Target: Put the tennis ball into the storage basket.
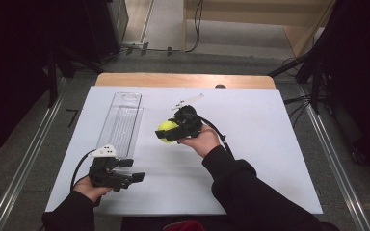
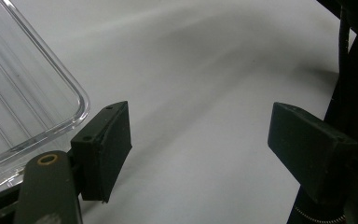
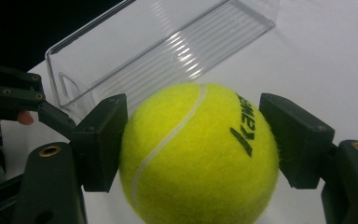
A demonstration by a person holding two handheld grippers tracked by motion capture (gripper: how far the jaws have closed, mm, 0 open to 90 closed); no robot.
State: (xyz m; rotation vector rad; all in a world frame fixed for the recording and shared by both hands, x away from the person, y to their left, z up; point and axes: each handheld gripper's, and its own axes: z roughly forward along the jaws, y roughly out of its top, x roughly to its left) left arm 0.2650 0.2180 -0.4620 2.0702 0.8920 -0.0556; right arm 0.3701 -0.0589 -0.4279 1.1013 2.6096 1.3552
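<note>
Yellow-green felt, clamped tight: tennis ball (image 3: 199,154) pinched between both jaws of the right claw (image 1: 169,132), held up off the white worktop (image 1: 270,159) near the middle. Black lettering on the ball's flank, white seam curving down its face, as seen along the right gripper view.

Clear plastic tray (image 1: 120,122) waiting at roughly nine to ten o'clock from the ball, just beside it, not touching. Long and narrow, ribbed floor, nothing in it; long axis running twelve to six across the worktop, far end toward the wooden edge. From the right gripper view, tray (image 3: 168,51) sitting straight ahead beyond the ball, open side up.

Left claw (image 1: 135,171) down at seven o'clock from the ball, jaws spread wide with nothing between them, hovering low over the sheet. Near corner of the tray (image 2: 32,107) right by its left jaw in the left gripper view.

Judging the next bit: short carry leftward over the tray's long right wall, then release inside. Right hand clearly the one for it, ball already in its grip. Narrow trough, so drop needs to land on the centre line or the ball may bounce off a wall and roll.
</note>
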